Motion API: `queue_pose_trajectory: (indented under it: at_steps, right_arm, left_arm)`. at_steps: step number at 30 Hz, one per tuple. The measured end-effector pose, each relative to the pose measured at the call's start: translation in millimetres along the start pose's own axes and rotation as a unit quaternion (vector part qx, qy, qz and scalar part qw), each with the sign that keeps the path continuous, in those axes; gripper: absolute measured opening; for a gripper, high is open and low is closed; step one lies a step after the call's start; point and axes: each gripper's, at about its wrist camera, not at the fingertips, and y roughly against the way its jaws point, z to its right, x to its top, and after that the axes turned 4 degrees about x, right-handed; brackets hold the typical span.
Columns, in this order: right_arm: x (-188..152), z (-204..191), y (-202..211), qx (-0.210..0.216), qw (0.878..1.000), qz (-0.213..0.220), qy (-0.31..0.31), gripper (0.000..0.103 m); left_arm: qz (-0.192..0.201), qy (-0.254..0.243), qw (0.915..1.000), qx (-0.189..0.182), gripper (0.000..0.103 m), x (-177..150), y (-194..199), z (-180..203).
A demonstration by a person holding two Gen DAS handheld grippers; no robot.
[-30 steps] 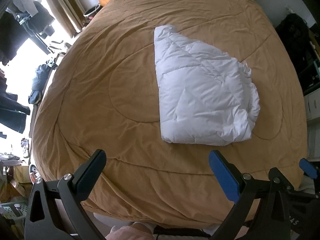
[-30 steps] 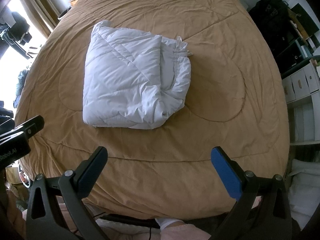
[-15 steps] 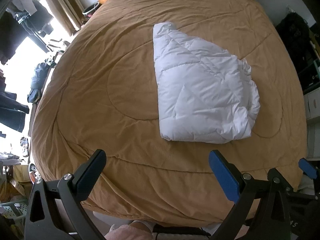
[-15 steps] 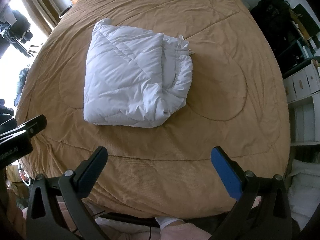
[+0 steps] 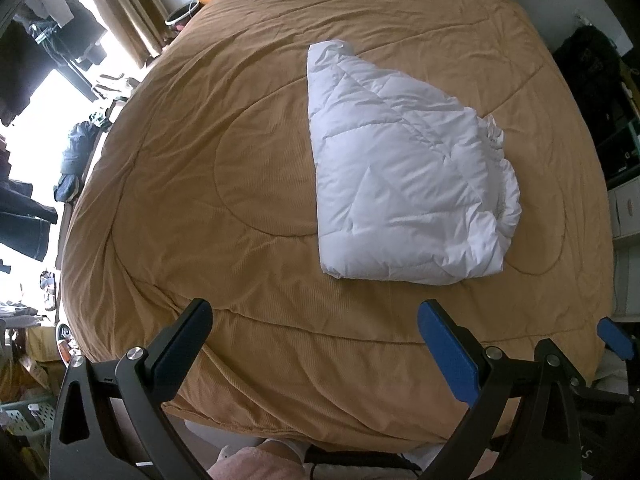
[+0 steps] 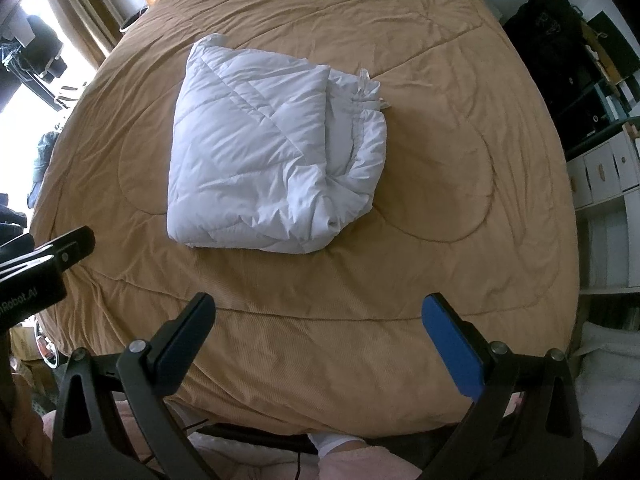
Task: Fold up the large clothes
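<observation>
My left gripper point(image 5: 314, 332) and right gripper point(image 6: 318, 326) both hang over the near edge of the bed point(image 5: 240, 184), jaws spread wide, gripping nothing. The white padded garment point(image 6: 276, 152) lies folded into a thick bundle on the tan quilt point(image 6: 460, 280), well apart from both grippers.

Both cameras ride high above the near edge of the bed point(image 5: 200, 184), angled down and toward the far end. Left view sits further left; folded white jacket point(image 5: 404, 184) lies right of centre. Right view has the jacket point(image 6: 264, 160) left of centre. Shared: bed, jacket, right-side shelves point(image 6: 600, 184).
</observation>
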Motion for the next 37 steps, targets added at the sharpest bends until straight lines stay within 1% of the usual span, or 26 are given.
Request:
queue_pose_trajectory:
  at_steps: [16,37]
  right_arm:
    - [-0.6,-1.0,-0.4,0.001,1.0,-0.001,0.0,0.103]
    - [-7.6,-7.4,-7.8,-0.001,1.0,-0.009,0.001,0.103]
  left_arm:
    - [-0.009,-0.003,0.9999,-0.005,0.102,-0.4,-1.6,0.9]
    - [-0.008,-0.007,0.9999,-0.007,0.102,-0.8,0.0,-0.5]
